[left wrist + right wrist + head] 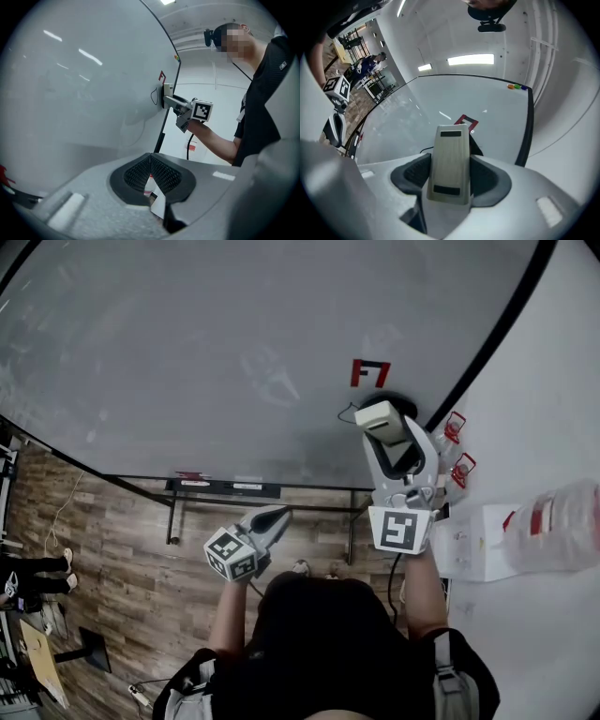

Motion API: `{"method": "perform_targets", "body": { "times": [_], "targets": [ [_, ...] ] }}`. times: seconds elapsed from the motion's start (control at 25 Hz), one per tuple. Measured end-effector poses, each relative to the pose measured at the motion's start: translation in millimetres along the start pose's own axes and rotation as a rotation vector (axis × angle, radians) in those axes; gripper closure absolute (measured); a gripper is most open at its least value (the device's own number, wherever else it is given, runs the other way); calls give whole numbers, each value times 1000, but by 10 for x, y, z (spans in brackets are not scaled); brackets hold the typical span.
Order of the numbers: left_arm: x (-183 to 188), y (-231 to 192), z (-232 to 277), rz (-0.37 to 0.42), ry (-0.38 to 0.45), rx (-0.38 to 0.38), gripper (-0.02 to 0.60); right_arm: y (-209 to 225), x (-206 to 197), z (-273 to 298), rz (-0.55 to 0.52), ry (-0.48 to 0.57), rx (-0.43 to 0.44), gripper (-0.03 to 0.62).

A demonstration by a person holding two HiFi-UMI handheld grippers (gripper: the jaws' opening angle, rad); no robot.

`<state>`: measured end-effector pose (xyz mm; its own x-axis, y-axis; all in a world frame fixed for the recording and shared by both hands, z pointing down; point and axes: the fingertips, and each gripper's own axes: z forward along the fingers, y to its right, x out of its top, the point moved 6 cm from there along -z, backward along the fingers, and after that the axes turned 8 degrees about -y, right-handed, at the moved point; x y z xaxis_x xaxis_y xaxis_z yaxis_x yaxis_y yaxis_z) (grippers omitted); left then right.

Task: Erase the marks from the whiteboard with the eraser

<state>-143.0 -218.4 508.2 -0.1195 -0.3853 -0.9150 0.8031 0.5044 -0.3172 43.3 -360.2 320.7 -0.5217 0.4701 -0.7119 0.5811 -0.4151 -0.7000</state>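
Note:
The whiteboard (234, 343) fills the upper head view. A red mark (369, 373) stands on it near its right edge, with a thin black squiggle (348, 412) just below. My right gripper (382, 423) is shut on the beige eraser (378, 414), which is pressed to the board just under the red mark. In the right gripper view the eraser (450, 161) sits between the jaws, with the red mark (466, 122) beyond its tip. My left gripper (272, 518) hangs low, away from the board, shut with nothing in it (151, 174). In the left gripper view, the right gripper (174, 102) touches the board beside the red mark (161, 76).
The board's black frame (487, 343) runs down the right side, next to a white wall with red clips (456, 427) and a white box (473, 540). Below the board lies a wooden floor (112, 559). Coloured magnets (515, 86) sit at the board's far corner. People stand far off (370, 63).

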Motion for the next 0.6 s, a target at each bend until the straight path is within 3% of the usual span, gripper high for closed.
{"method": "perform_targets", "body": {
  "times": [0.2,0.6],
  "targets": [
    [142,-279,-11,35,11,-33,569,-111,-1,151,-23,-46,-50,333],
    [54,-607,-87,45,-20,-75,569,-207,-16,195,-13,-66,-118,335]
  ]
}}
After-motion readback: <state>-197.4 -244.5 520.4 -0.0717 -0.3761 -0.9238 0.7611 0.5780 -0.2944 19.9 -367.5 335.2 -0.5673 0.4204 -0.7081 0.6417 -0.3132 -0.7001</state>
